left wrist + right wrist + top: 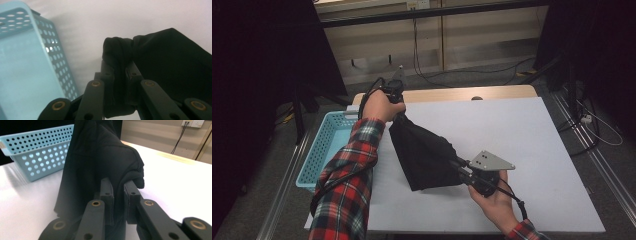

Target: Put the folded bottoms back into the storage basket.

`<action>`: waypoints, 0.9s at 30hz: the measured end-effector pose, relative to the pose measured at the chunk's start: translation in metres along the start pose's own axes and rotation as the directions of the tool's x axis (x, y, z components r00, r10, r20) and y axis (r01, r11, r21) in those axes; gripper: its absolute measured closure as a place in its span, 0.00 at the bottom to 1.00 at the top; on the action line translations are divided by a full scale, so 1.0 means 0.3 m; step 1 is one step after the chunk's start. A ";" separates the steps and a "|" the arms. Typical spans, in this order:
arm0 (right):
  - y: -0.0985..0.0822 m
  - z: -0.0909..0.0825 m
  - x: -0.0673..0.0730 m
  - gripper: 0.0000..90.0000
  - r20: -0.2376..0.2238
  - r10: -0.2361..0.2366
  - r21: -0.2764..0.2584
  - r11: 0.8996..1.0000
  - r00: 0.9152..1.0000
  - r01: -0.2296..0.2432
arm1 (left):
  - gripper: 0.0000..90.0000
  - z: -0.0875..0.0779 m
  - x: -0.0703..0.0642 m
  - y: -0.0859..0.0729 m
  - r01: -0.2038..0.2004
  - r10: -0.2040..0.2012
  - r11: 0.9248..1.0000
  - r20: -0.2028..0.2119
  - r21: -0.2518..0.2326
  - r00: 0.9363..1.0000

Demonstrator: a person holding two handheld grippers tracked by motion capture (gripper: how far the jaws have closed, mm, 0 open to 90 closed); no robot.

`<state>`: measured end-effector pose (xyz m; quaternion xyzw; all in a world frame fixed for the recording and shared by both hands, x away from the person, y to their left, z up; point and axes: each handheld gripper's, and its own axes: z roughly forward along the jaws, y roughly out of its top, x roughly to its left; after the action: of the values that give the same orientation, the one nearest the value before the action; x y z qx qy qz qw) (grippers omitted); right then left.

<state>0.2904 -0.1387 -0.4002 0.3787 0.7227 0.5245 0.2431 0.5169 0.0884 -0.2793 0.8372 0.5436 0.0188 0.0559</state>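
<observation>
Your left tongs, right tongs: each clamped on black cloth, stretched above worktop; blue basket beside.

Bright and even across the white table in the high view, dark and murky toward the left and right edges. Soft, faint shadow under the black cloth, whose folds sink into near-featureless black. Hazy and washed out in the left gripper view, with the blue basket blurred and a pale glare over the table top. Sharper in the right gripper view, though soft on the nearest linkage
</observation>
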 end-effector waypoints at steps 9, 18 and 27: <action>0.029 0.006 0.012 0.90 -0.013 0.007 -0.023 1.000 1.000 -0.007 | 0.90 -0.060 0.005 0.011 0.006 -0.005 1.000 -0.028 0.017 1.000; 0.060 0.029 0.035 0.90 -0.032 0.006 -0.051 0.999 0.999 -0.008 | 0.90 -0.120 0.037 0.021 0.028 -0.026 0.999 -0.045 0.036 0.999; 0.085 0.055 0.059 0.90 -0.036 -0.023 -0.079 0.997 0.999 0.020 | 0.90 -0.170 0.077 0.018 0.050 -0.048 0.998 -0.059 0.028 0.997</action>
<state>0.2998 -0.1109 -0.3809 0.3510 0.7102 0.5567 0.2500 0.5266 0.1112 -0.2288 0.8234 0.5658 0.0338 0.0282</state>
